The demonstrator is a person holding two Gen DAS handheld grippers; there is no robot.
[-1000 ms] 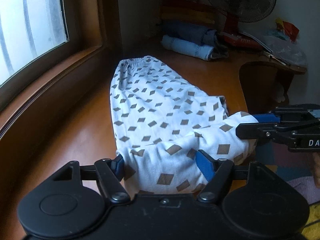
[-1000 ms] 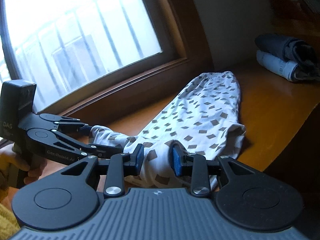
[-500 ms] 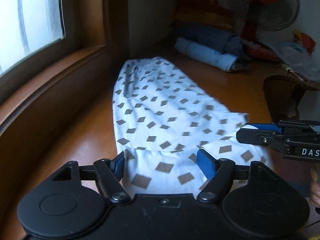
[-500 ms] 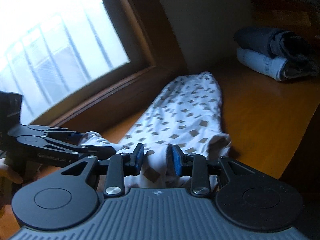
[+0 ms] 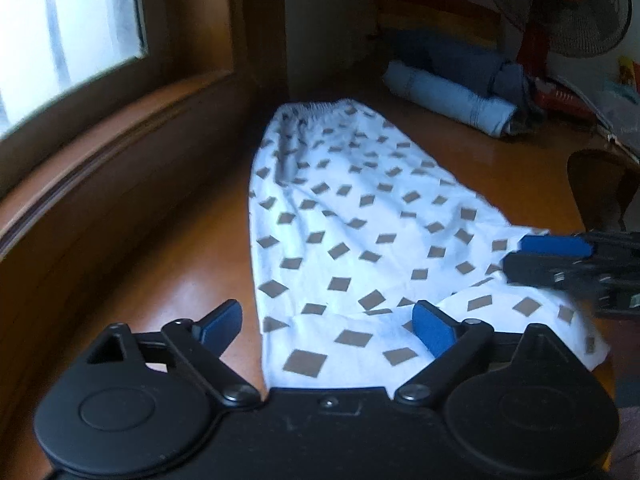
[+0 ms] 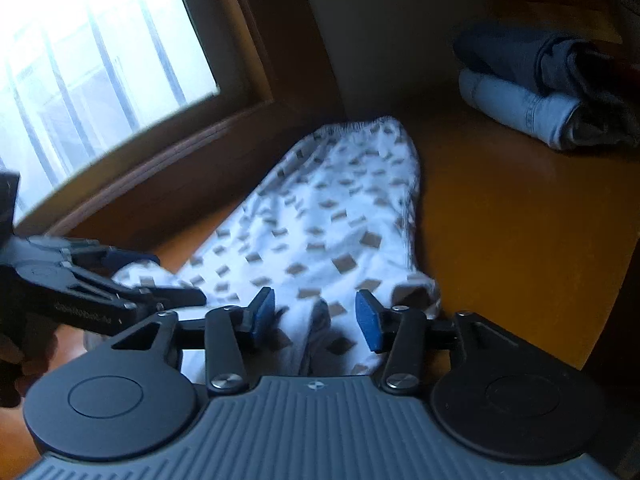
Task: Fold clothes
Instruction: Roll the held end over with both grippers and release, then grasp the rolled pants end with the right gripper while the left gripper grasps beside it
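Both sets of jaws are standing wide apart, gripping nothing: the left gripper [image 5: 328,326] and right gripper [image 6: 316,314] are hovering over the near end of the white diamond-print pants [image 5: 352,216], which are lying flat on the wooden table [image 5: 168,276], waistband pointing away toward the wall.

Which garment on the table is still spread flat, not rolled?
The white diamond-print pants; the light-blue jeans and dark garment behind are rolled.
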